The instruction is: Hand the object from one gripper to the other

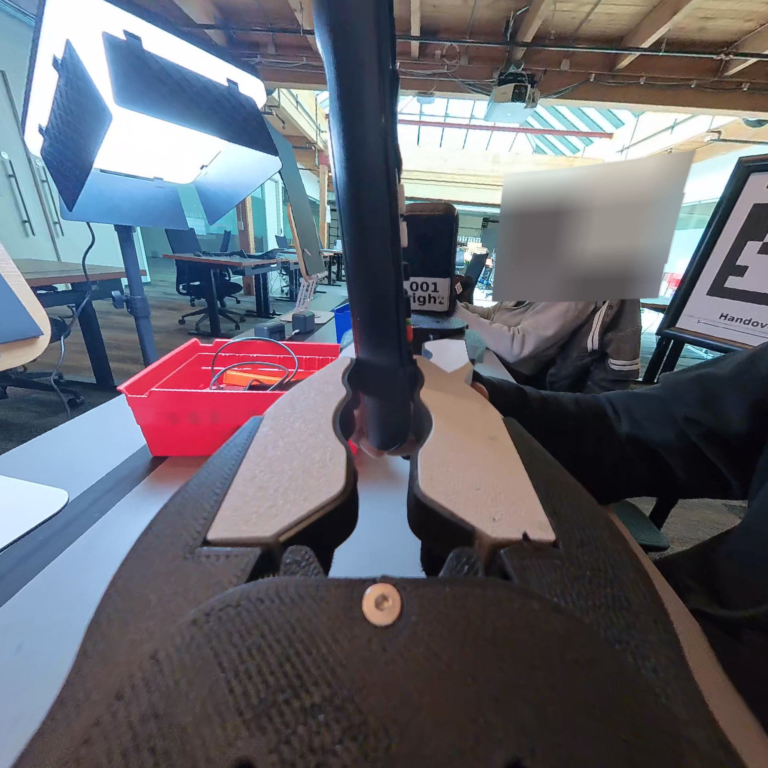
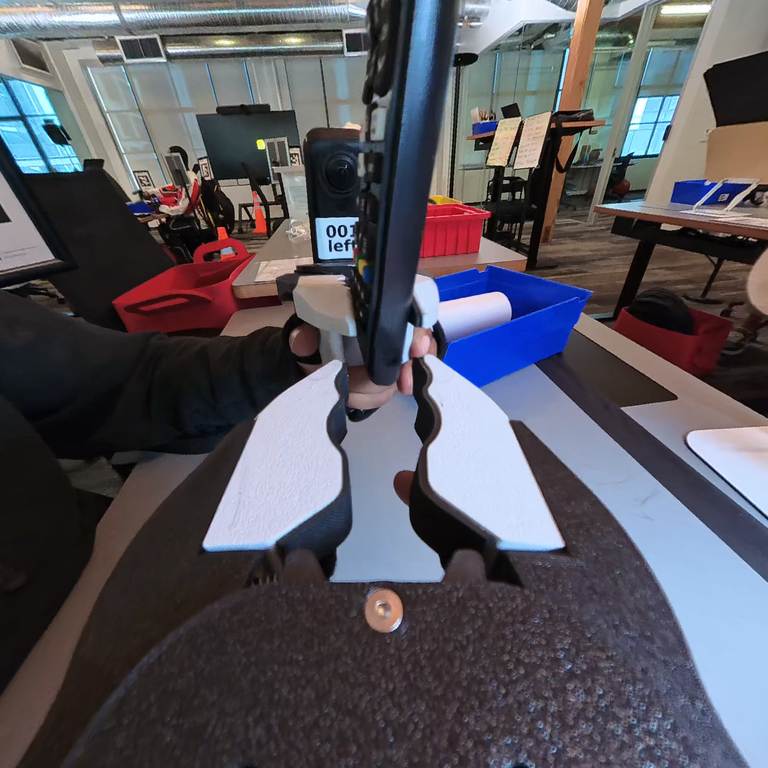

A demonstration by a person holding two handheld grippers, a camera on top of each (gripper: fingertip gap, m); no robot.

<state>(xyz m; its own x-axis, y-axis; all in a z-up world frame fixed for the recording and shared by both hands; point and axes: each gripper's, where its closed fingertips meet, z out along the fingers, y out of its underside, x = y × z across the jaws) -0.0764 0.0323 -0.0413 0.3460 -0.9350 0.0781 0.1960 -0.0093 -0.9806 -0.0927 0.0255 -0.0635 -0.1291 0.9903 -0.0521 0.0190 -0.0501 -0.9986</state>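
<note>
Remote (image 1: 365, 232) upright over desk (image 2: 561, 478), lower end clenched in my left tool (image 1: 384, 386); right tool (image 2: 380, 374) released, tips just below it. Prob. light, stiff, slick plastic w/ buttons; I'd take the bare edges.

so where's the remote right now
The remote stands upright, its lower end clamped in the left gripper; in the right wrist view it sits just beyond the open right gripper.
</note>
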